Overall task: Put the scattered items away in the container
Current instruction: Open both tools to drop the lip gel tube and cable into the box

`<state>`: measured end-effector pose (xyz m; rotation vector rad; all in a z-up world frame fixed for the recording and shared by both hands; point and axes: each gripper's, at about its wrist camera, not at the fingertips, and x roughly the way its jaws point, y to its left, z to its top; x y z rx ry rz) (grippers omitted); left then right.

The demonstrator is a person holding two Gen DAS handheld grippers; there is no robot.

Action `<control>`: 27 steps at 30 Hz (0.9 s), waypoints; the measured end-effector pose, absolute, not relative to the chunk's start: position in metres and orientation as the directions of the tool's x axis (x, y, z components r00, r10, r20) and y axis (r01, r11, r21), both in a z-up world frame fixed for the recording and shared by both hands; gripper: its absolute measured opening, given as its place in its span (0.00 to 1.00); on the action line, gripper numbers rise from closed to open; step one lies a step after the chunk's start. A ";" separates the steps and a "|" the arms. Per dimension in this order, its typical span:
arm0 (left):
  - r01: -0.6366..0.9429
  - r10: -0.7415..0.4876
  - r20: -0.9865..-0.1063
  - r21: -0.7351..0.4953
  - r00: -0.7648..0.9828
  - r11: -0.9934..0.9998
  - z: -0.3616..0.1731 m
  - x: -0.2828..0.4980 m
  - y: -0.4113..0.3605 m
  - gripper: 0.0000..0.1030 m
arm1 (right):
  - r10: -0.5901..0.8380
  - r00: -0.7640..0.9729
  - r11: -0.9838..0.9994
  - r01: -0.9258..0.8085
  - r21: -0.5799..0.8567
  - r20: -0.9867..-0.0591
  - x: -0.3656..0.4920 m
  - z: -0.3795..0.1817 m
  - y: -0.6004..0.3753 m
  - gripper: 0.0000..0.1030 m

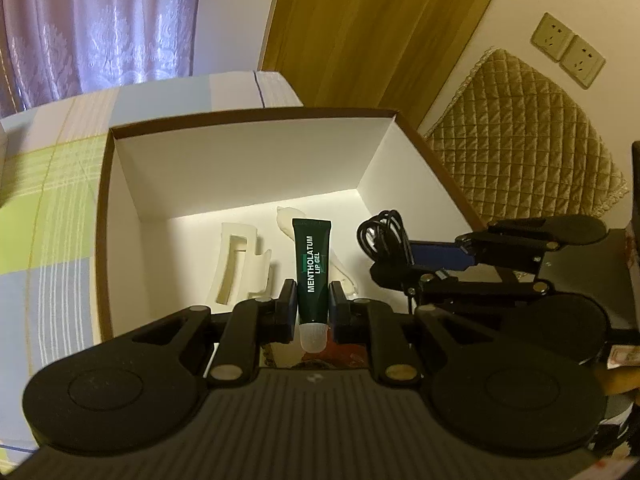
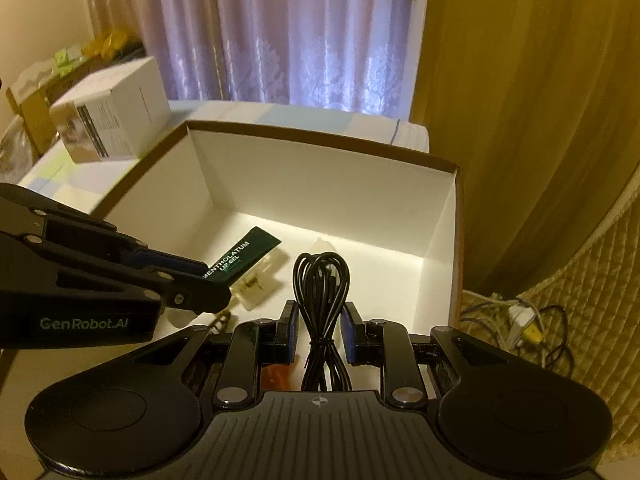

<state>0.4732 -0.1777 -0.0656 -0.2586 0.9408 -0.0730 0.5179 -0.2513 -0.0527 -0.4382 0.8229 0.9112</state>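
Checked cloth (image 1: 52,200) under box (image 1: 248,160) (curtains behind); left gripper (image 1: 313,300) pinches lip gel (image 1: 313,264), right gripper (image 2: 322,320) cable (image 2: 322,280)

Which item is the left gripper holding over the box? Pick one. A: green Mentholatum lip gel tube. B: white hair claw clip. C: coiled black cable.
A: the left gripper is shut on the Mentholatum lip gel tube, its cap toward the camera.

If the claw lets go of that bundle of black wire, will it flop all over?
Probably only a little. The coiled black cable is bound by a tie at its waist, so the loops should stay bunched. It looks thin and bendy, likely sagging rather than standing. It seems light, so should land softly in the white cardboard box.
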 end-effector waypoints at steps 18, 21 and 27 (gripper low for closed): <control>-0.095 -0.185 -0.830 -0.273 0.526 0.957 -0.095 0.494 -0.175 0.12 | 0.462 0.362 0.483 -0.868 -0.113 -0.809 0.522 -0.068 -0.233 0.19; -0.104 -0.183 -0.832 -0.276 0.524 0.956 -0.096 0.494 -0.174 0.13 | 0.454 0.365 0.475 -0.871 -0.126 -0.813 0.522 -0.069 -0.231 0.19; -0.116 -0.163 -0.844 -0.256 0.511 0.960 -0.094 0.493 -0.172 0.26 | 0.446 0.350 0.450 -0.883 -0.132 -0.824 0.517 -0.070 -0.233 0.23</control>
